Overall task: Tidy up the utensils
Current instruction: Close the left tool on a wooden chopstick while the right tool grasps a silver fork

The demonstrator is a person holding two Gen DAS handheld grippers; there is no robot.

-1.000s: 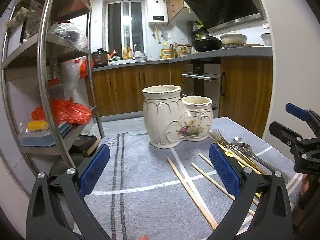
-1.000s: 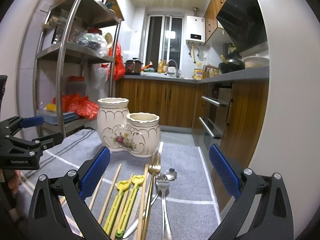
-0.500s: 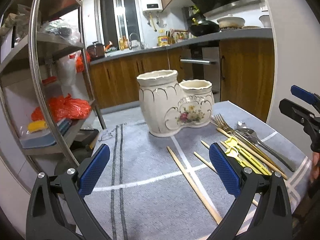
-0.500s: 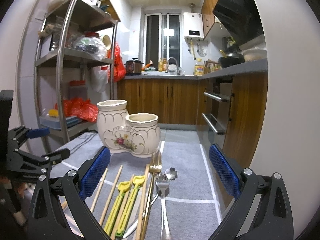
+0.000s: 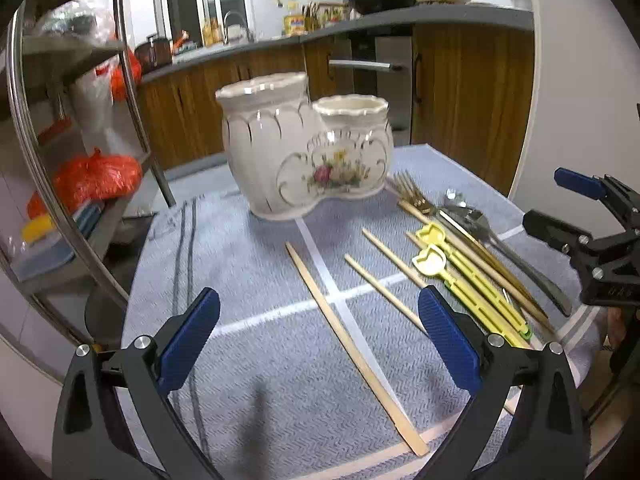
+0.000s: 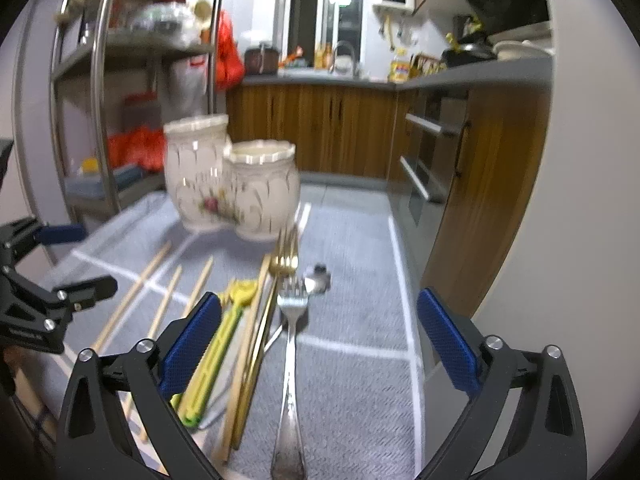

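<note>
A cream double-pot ceramic utensil holder [image 5: 304,152] with a flower print stands on a grey mat [image 5: 248,288]; it also shows in the right wrist view [image 6: 232,188]. Wooden chopsticks [image 5: 352,348], yellow training chopsticks [image 5: 464,280], gold forks [image 5: 408,196] and silver cutlery [image 5: 492,240] lie loose in front of it. My left gripper [image 5: 320,340] is open above the long chopstick. My right gripper [image 6: 318,344] is open over a silver fork [image 6: 290,344], beside the yellow chopsticks [image 6: 216,340] and wooden chopsticks [image 6: 136,288].
A metal shelf rack [image 5: 72,200] with orange bags [image 5: 96,176] stands left of the table. Wooden kitchen cabinets [image 5: 472,92] and an oven lie behind. The table edge drops off on the right [image 6: 416,320]. The right gripper shows at the right of the left wrist view [image 5: 592,248].
Both grippers have tilted down and moved closer to the table. The utensils and holder now fill more of each view. Nothing has been picked up.
</note>
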